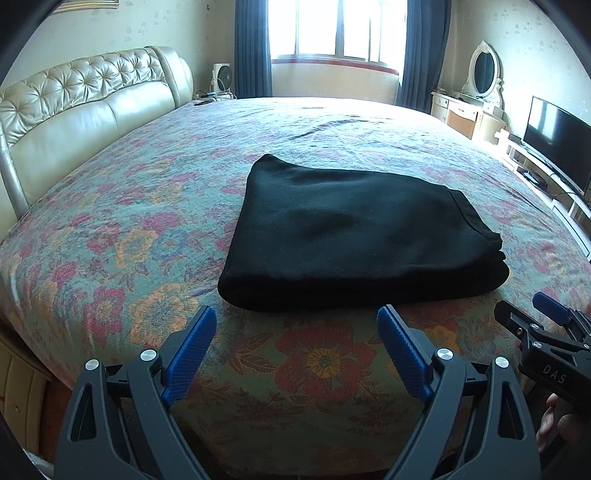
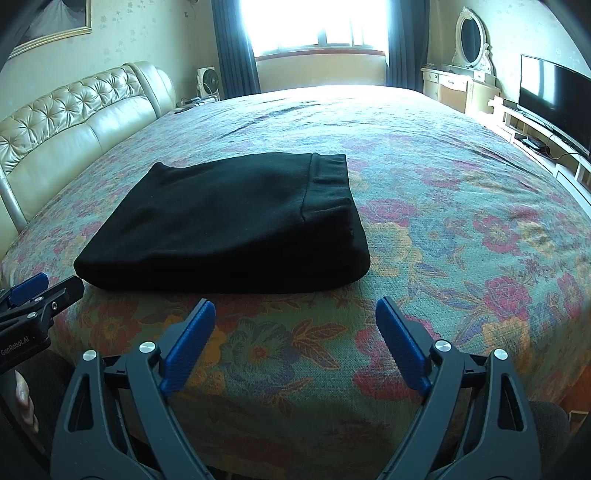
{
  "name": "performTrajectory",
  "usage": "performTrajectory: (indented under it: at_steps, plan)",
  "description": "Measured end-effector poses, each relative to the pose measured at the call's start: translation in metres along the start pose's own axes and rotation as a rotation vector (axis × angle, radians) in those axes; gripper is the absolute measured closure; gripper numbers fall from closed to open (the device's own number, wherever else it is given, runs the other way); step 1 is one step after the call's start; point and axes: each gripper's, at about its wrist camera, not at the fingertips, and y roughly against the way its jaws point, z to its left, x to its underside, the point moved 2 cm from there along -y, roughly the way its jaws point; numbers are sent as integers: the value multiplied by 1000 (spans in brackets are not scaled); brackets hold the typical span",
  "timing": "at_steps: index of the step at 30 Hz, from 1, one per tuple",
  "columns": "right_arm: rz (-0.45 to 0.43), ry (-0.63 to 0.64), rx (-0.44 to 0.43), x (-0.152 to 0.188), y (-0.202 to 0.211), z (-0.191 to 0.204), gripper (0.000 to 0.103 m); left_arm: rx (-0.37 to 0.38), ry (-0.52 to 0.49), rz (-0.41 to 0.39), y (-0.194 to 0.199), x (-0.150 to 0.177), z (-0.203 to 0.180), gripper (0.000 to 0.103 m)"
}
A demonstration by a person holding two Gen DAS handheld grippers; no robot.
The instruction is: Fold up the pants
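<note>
Black pants (image 1: 354,236) lie folded into a thick rectangle on the floral bedspread (image 1: 147,221), waistband end to the right. In the right wrist view the same pants (image 2: 229,229) sit left of centre, the ribbed waistband at the far right corner. My left gripper (image 1: 297,314) hovers open just short of the pants' near fold, nothing between its blue pads. My right gripper (image 2: 295,306) is also open and empty, off the pants' near right corner. Each gripper shows at the edge of the other's view: right gripper (image 1: 532,306), left gripper (image 2: 55,284).
A padded cream headboard (image 1: 74,110) runs along the left. A window with dark curtains (image 1: 332,33) is at the back. A dresser with an oval mirror (image 1: 484,70) and a TV (image 1: 557,147) on a low stand stand to the right. A small fan (image 1: 221,77) sits beside the bed.
</note>
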Motion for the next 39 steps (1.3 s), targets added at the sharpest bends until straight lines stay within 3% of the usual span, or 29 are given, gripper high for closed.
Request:
performTrajectory:
  at_steps: [14,24,29,35,39]
  plan:
    - [13,-5,-6,2,-2,2,14,-8,3,12,-1,0,0,16]
    - [20,-9,-8,4,-3,3,14,-77,-44,-42,8,-4,-11,15]
    - [26,-19,-14,4,-4,1,14,-53,-29,-83,18,-6,-14,13]
    - [38,-31,-23,5,-6,-1,14,-54,-45,6,14,-4,-15,12]
    - [43,-30,-26,5,-7,-1,14,-47,-73,-14,17,-4,-19,12]
